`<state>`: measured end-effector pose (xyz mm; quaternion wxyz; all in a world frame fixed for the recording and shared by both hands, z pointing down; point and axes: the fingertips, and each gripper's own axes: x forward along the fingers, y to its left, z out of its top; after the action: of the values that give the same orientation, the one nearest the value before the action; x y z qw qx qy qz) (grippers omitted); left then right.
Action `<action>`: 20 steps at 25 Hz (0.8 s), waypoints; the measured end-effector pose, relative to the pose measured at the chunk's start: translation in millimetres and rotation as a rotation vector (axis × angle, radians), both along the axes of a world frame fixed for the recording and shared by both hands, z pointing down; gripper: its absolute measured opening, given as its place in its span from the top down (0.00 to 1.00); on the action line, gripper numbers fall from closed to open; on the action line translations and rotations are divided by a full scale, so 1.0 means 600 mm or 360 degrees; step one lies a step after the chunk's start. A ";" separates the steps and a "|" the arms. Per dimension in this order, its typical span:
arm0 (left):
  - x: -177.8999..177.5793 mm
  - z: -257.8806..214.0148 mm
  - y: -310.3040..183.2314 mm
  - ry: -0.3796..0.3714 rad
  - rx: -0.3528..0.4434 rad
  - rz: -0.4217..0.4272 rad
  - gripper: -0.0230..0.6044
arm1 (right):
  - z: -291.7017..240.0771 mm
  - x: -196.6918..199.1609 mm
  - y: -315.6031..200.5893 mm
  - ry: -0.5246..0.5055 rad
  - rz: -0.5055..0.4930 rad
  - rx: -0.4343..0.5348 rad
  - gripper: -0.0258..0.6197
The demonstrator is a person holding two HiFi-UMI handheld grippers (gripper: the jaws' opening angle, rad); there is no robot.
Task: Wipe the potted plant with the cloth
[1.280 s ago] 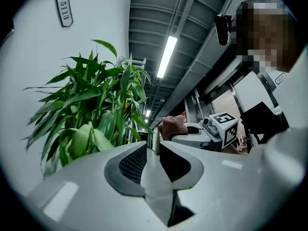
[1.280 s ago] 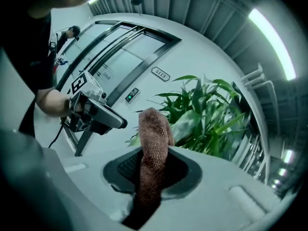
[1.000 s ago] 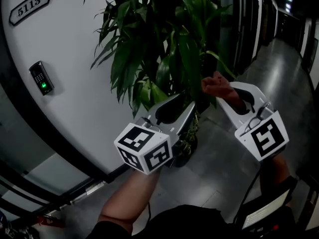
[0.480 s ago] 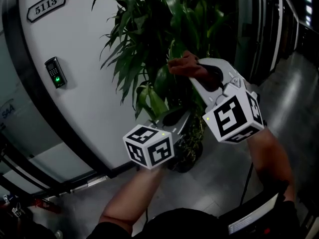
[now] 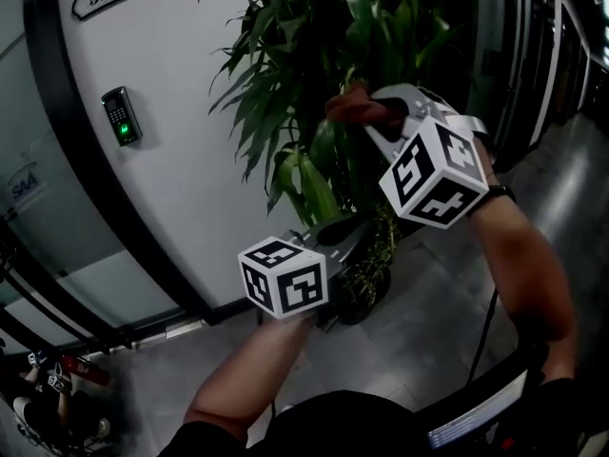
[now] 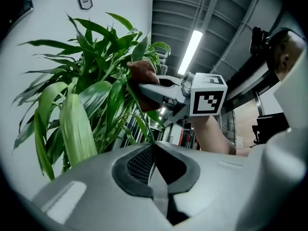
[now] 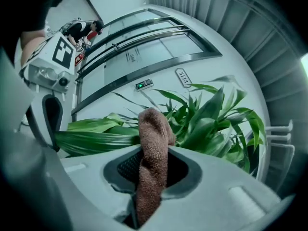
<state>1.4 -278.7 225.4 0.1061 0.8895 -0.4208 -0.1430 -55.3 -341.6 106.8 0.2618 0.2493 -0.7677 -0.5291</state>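
Potted plant (image 5: 314, 55) stands on the floor (image 5: 428, 331) with a curved white wall (image 5: 190, 112) behind it, its strap leaves fanning up and outward. The right tool (image 5: 373, 112) is up in the plant's upper foliage, jaws clamped on a brown cloth (image 7: 153, 138) whose free end pokes past the tips against the leaves. The left tool (image 5: 354, 228) sits among the plant's lower leaves, jaws drawn together. A thin leaf (image 6: 149, 131) runs down to their meeting line, but I cannot tell whether it is pinched. Just beyond the cloth a broad leaf (image 7: 96, 141) lies crosswise, its long axis running from the cloth toward the left tool. The right hand is nearer to it, so the wipe likely calls for a stroke along that length.
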 end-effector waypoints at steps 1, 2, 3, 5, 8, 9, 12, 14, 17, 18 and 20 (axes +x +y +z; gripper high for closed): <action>-0.001 0.003 0.001 -0.0003 -0.0002 -0.0003 0.94 | 0.014 0.002 0.002 0.0028 -0.0004 -0.0009 0.86; 0.000 0.006 0.001 -0.0002 -0.0004 -0.0005 0.94 | 0.027 0.004 0.004 0.0056 -0.0007 -0.0015 0.86; 0.000 0.010 0.001 -0.0003 -0.0006 -0.0008 0.94 | 0.041 0.005 0.007 0.0087 -0.0011 -0.0020 0.86; 0.001 0.019 0.000 -0.0027 -0.0008 -0.0027 0.94 | 0.067 0.007 0.012 0.0158 -0.0018 -0.0026 0.86; -0.001 0.032 -0.002 -0.0098 0.0002 -0.0071 0.94 | 0.106 0.008 0.022 0.0279 -0.0035 -0.0024 0.86; -0.002 0.034 -0.002 -0.0116 0.0004 -0.0083 0.94 | 0.117 0.009 0.027 0.0318 -0.0043 -0.0023 0.86; -0.006 0.039 -0.001 -0.0180 0.0014 -0.0121 0.94 | 0.147 0.016 0.048 0.0421 -0.0078 -0.0040 0.86; -0.007 0.043 0.001 -0.0235 0.0023 -0.0145 0.94 | 0.165 0.022 0.068 0.0479 -0.0113 -0.0082 0.86; -0.009 0.047 0.003 -0.0279 0.0022 -0.0160 0.94 | 0.191 0.030 0.100 0.0545 -0.0180 -0.0193 0.86; -0.010 0.048 0.004 -0.0281 0.0020 -0.0162 0.94 | 0.198 0.032 0.110 0.0562 -0.0204 -0.0239 0.86; -0.012 0.050 0.005 -0.0286 0.0018 -0.0163 0.94 | 0.209 0.037 0.129 0.0592 -0.0250 -0.0337 0.86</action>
<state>-6.1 -275.9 255.3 0.0555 0.8767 -0.4726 -0.0703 -33.1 -264.2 232.1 0.3815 0.0582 -0.7745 -0.5012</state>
